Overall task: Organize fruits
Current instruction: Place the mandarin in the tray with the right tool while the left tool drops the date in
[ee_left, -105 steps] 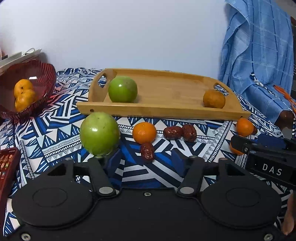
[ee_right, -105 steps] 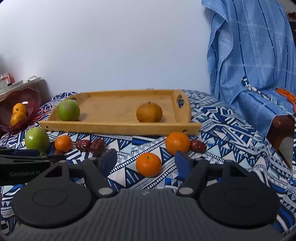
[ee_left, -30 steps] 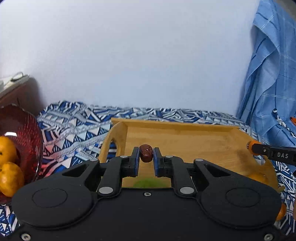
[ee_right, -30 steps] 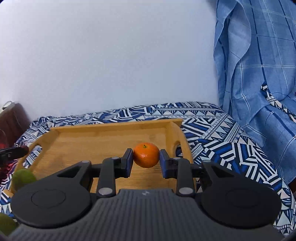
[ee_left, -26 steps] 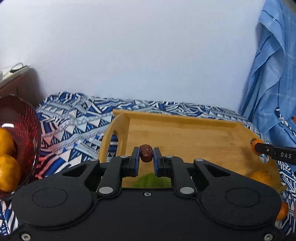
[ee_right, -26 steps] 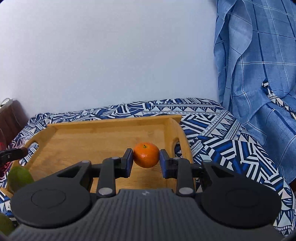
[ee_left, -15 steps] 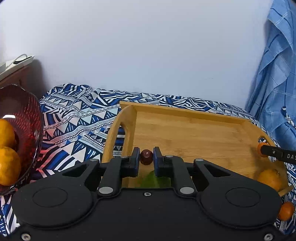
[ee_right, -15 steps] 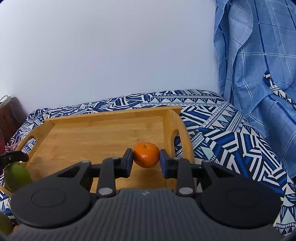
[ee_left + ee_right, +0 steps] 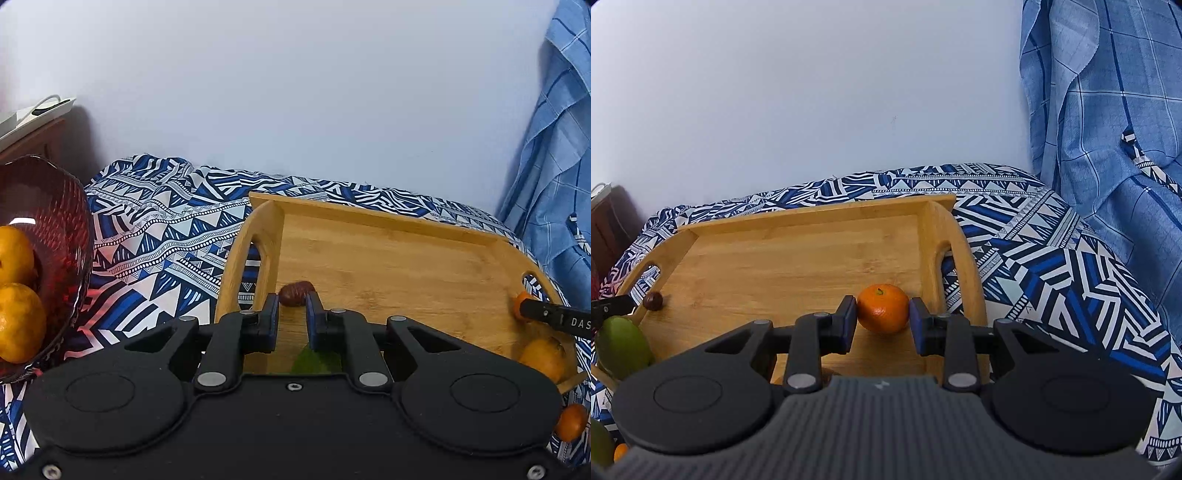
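Observation:
My left gripper (image 9: 291,314) has parted its jaws a little; the dark red date (image 9: 294,293) lies on the wooden tray (image 9: 388,258) just past its fingertips, near the tray's left handle. The date also shows in the right wrist view (image 9: 652,301). My right gripper (image 9: 882,317) has its jaws slightly apart around a small orange (image 9: 882,308) that rests on the tray (image 9: 783,266) by the right handle. A green apple (image 9: 622,347) sits at the tray's left front corner, and its top (image 9: 314,360) shows under my left gripper.
A red glass bowl (image 9: 62,236) with oranges (image 9: 16,321) stands at the far left. A larger orange (image 9: 543,360) lies in the tray's right front corner, another (image 9: 570,426) on the patterned cloth (image 9: 1052,266). Blue checked fabric (image 9: 1108,110) hangs at right. A white wall is behind.
Both grippers came lower over the tray. The left jaws opened slightly and the date now lies on the tray floor. The right jaws eased apart around the orange, now resting on the tray.

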The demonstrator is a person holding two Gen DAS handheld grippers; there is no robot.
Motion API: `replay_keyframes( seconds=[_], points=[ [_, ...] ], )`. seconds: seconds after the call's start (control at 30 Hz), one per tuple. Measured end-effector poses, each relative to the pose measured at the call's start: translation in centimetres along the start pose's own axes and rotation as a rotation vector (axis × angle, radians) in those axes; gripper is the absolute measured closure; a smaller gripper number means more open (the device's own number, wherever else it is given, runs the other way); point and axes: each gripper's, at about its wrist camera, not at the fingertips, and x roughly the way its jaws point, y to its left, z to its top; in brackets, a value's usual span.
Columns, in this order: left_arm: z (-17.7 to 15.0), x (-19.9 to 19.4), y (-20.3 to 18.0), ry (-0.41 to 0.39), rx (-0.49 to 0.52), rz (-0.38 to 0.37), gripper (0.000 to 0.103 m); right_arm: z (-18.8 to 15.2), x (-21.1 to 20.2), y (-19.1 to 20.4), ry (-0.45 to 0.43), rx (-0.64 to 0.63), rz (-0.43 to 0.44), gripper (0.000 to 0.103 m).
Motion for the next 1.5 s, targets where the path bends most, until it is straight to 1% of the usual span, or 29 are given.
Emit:
replay_keyframes(
  seconds=[1.07, 1.3, 1.5],
  points=[
    [-0.1, -1.0, -0.3, -0.016, 0.013, 0.023, 0.088, 0.0, -0.3, -0.3, 0.0, 0.017, 0.02, 0.061],
    [-0.4, -2.5, -0.7, -0.049, 0.028, 0.017, 0.084, 0.1, -1.3, -0.6, -0.026, 0.022, 0.025, 0.06],
    [-0.9, -4.7, -0.9, -0.077, 0.023, -0.006, 0.077, -0.3, -2.6, -1.1, -0.05, 0.056, 0.021, 0.054]
  ],
)
